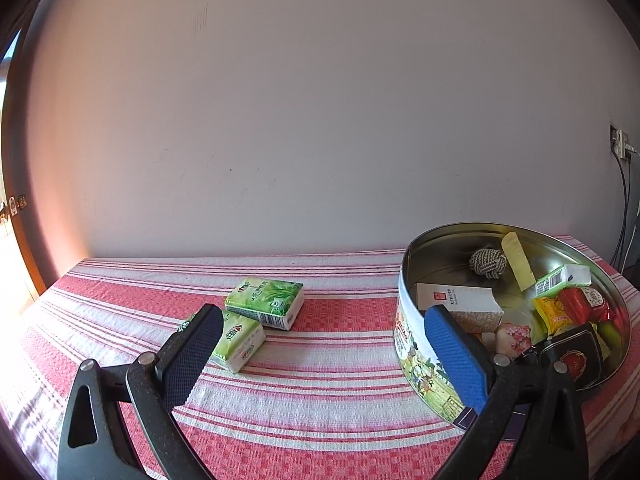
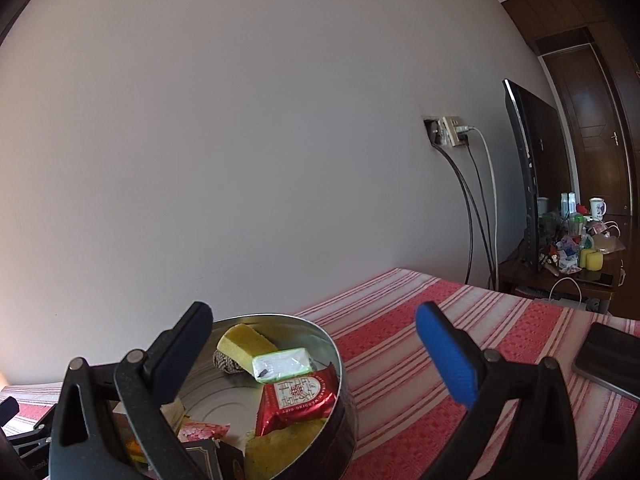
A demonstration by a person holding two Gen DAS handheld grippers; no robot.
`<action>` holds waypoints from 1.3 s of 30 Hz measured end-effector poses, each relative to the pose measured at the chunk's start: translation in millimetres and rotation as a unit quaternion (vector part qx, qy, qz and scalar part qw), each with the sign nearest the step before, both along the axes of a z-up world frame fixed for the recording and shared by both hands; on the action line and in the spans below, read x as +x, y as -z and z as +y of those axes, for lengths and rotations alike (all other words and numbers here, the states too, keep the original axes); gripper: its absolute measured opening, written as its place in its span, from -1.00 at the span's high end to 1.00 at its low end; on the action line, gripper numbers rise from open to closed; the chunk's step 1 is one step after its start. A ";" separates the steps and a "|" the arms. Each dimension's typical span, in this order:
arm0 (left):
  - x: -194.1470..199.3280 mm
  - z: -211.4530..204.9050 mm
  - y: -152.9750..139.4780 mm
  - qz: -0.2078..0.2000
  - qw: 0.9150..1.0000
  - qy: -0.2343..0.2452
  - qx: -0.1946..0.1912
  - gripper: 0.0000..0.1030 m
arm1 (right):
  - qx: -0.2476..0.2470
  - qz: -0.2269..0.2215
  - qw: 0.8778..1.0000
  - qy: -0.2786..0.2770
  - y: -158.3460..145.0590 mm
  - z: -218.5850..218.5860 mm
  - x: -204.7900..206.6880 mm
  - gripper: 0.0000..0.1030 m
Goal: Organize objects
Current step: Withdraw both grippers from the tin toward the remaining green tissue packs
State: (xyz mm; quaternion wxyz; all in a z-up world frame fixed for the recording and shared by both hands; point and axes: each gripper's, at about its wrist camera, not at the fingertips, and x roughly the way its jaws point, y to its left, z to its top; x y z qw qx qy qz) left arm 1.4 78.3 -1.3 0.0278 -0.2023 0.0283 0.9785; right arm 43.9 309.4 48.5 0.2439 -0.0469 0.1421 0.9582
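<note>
Two green tissue packs lie on the striped cloth: one (image 1: 265, 302) farther back, the other (image 1: 237, 343) partly behind the left finger. My left gripper (image 1: 324, 344) is open, empty, hovering between those packs and the round metal tin (image 1: 408, 344). The tin (image 2: 344, 396) holds several items: a red snack packet (image 2: 298, 398), a green tissue pack (image 2: 282, 365), a yellow sponge (image 2: 246, 342), a knotted rope ball (image 1: 488, 262) and a white box (image 1: 456, 300). My right gripper (image 2: 314, 356) is open and empty above the tin's right rim.
A red and white striped cloth (image 1: 320, 408) covers the table against a plain wall. A dark phone (image 2: 610, 354) lies at the right. Cables hang from a wall socket (image 2: 450, 130). A monitor (image 2: 524, 176) and a cluttered side table (image 2: 576, 248) stand beyond.
</note>
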 end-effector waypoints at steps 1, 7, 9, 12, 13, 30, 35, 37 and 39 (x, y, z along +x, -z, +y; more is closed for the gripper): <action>0.2 -2.2 0.3 -0.002 1.000 0.000 0.002 -0.98 | 0.002 -0.001 1.000 -0.001 -0.1 -1.3 1.1 -1.00; 1.3 -12.6 1.1 -0.010 1.000 -0.001 0.007 -0.98 | 0.023 -0.015 1.000 -0.005 -1.5 -26.6 5.7 -1.00; 2.2 -16.3 1.6 -0.012 1.000 -0.001 0.008 -0.98 | 0.032 -0.021 0.999 -0.010 -1.8 -37.1 5.4 -1.00; 2.0 -22.2 2.9 -0.014 1.000 -0.003 0.009 -0.98 | 0.049 -0.031 0.998 -0.018 -2.3 -52.9 3.6 -1.00; 1.8 -24.6 3.1 -0.016 1.000 -0.004 0.009 -0.98 | 0.054 -0.034 0.998 -0.021 -2.5 -59.1 2.9 -1.00; -14.0 -100.4 6.1 -0.046 0.998 -0.039 0.021 -0.98 | 0.037 -0.063 0.993 -0.088 8.6 -139.9 -22.7 -1.00; -29.3 -125.9 11.5 -0.075 0.995 -0.047 0.036 -0.98 | 0.045 -0.076 0.991 -0.100 12.0 -165.8 -37.6 -1.00; -35.5 -131.1 14.4 -0.089 0.994 -0.045 0.042 -0.98 | 0.045 -0.081 0.990 -0.103 13.3 -174.6 -45.0 -1.00; -43.2 -130.4 17.5 -0.102 0.993 -0.037 0.037 -0.98 | 0.045 -0.082 0.990 -0.106 14.5 -181.6 -50.3 -1.00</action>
